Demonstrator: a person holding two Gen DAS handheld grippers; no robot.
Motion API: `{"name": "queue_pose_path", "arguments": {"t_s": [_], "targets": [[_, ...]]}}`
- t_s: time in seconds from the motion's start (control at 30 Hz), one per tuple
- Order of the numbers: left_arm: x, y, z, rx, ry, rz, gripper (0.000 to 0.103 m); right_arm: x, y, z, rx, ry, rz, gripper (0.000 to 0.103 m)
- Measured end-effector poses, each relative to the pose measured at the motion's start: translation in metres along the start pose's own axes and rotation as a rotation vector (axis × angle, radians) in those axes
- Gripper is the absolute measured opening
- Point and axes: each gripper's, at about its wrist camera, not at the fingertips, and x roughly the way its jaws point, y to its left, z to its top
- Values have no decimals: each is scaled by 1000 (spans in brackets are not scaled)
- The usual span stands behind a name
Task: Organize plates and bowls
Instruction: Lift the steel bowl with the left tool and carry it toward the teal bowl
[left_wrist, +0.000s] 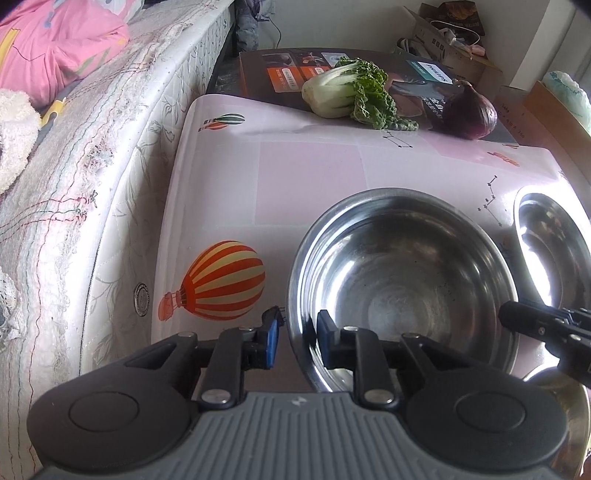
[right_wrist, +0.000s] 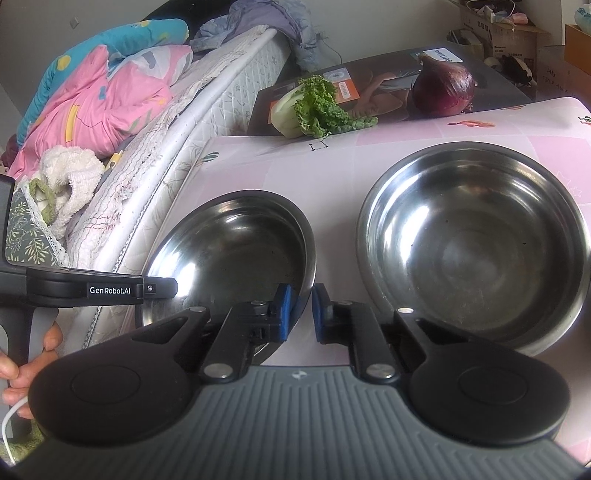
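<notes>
pink balloon-print table (left_wrist: 310, 173) beside mattress (left_wrist: 110, 155) | left gripper (left_wrist: 297, 332), right gripper (right_wrist: 303, 306) fingers each pinching left bowl (right_wrist: 236, 236) rim

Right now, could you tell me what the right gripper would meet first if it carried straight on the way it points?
The right gripper already has its jaws on the rim of the left round stainless-steel bowl; pushing on, it would probably press into the pink patterned tablecloth just beyond.
</notes>
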Motion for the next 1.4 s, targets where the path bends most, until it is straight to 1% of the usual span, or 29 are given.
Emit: {"name": "queue_pose_path", "arguments": {"t_s": [0.07, 0.27, 0.43, 0.97, 1.4], "targets": [[0, -1, 0, 2, 1, -3, 18, 2, 0, 1, 2, 4, 6, 12], [-5, -4, -3, 24, -12, 24, 18, 2, 2, -1, -13, 8, 8, 12], [-8, -3, -7, 23, -12, 24, 18, -2, 5, -2, -26, 9, 10, 12], [-33, -2, -16, 20, -50, 27, 19, -25, 15, 0, -50, -19, 25, 12], [-70, -6, -20, 7, -108, 23, 19, -64, 26, 3, -61, -69, 35, 12]]}}
